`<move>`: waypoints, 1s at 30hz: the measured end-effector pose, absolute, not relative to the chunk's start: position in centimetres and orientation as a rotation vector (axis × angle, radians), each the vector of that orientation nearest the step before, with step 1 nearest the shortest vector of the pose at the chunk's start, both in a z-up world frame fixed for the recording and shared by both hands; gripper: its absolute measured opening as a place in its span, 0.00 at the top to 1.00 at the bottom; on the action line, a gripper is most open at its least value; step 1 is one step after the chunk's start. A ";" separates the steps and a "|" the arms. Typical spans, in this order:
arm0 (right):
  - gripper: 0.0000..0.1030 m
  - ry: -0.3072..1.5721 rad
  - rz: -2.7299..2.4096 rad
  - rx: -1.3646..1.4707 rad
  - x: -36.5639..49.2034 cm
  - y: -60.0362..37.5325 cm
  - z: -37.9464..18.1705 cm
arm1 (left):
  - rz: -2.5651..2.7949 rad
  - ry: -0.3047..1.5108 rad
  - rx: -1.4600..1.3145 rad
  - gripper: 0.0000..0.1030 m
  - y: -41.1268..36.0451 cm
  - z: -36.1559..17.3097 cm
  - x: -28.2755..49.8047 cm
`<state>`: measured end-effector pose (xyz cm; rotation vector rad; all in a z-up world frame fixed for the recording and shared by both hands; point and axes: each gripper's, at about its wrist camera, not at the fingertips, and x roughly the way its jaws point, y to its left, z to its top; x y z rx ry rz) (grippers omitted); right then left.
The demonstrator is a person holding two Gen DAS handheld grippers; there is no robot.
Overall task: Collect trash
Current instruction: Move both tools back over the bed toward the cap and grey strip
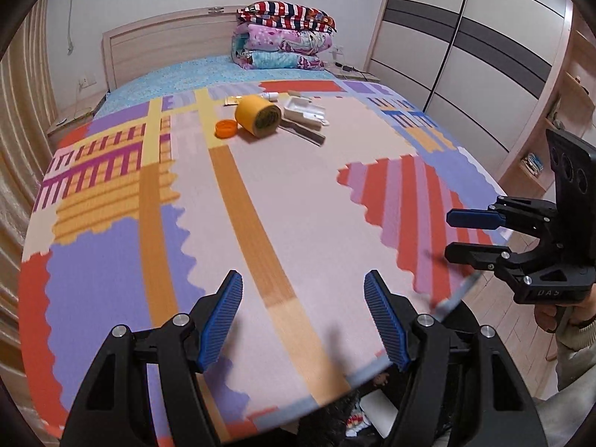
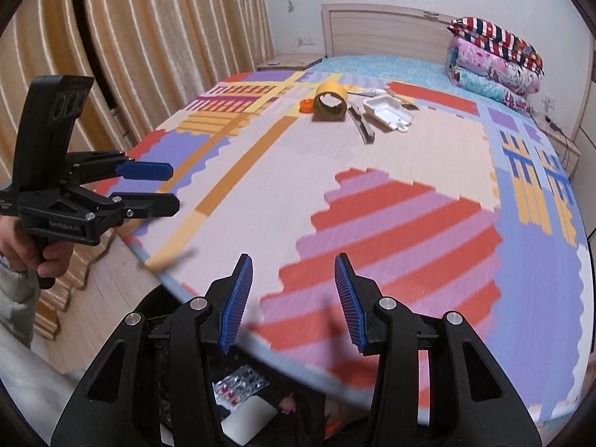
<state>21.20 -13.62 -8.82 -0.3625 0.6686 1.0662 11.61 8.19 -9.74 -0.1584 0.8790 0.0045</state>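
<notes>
Trash lies far off on the colourful mat (image 1: 298,193): a yellow tube on its side (image 1: 257,115) (image 2: 330,101), an orange lid (image 1: 225,128) (image 2: 306,105), a white plastic tray (image 1: 303,111) (image 2: 387,111), a dark strip (image 1: 303,132) (image 2: 362,123) and a small white bottle (image 1: 269,95). My left gripper (image 1: 302,320) (image 2: 169,188) is open and empty above the mat's near edge. My right gripper (image 2: 293,301) (image 1: 452,234) is open and empty, to the right of the left one.
A dark bin holding blister packs (image 2: 242,391) and white paper (image 1: 376,413) sits below the mat's near edge. Folded quilts (image 1: 285,37) are stacked at the headboard. Curtains (image 2: 149,37) stand to the left, a wardrobe (image 1: 465,37) to the right.
</notes>
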 end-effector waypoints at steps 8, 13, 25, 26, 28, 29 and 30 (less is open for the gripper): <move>0.56 0.668 1.057 -0.366 24.7 -10.9 -8.3 | 0.036 0.875 -0.154 0.37 11.5 -9.6 15.7; 0.56 0.665 1.046 -0.370 27.0 -9.0 -8.0 | 0.055 0.882 -0.146 0.37 13.7 -10.0 18.5; 0.56 0.692 1.023 -0.371 32.9 -4.5 -8.5 | 0.093 0.918 -0.117 0.37 18.2 -12.4 25.7; 0.56 0.694 1.022 -0.372 33.2 -4.3 -8.5 | 0.093 0.917 -0.115 0.37 18.3 -12.4 26.1; 0.56 0.698 1.023 -0.372 33.8 -3.8 -8.5 | 0.093 0.921 -0.110 0.37 18.7 -12.7 27.1; 0.56 0.699 1.023 -0.372 34.0 -3.7 -8.5 | 0.091 0.922 -0.104 0.37 18.8 -12.7 27.5; 0.56 0.701 1.023 -0.371 34.2 -3.4 -8.5 | 0.085 0.922 -0.097 0.37 18.7 -12.7 27.9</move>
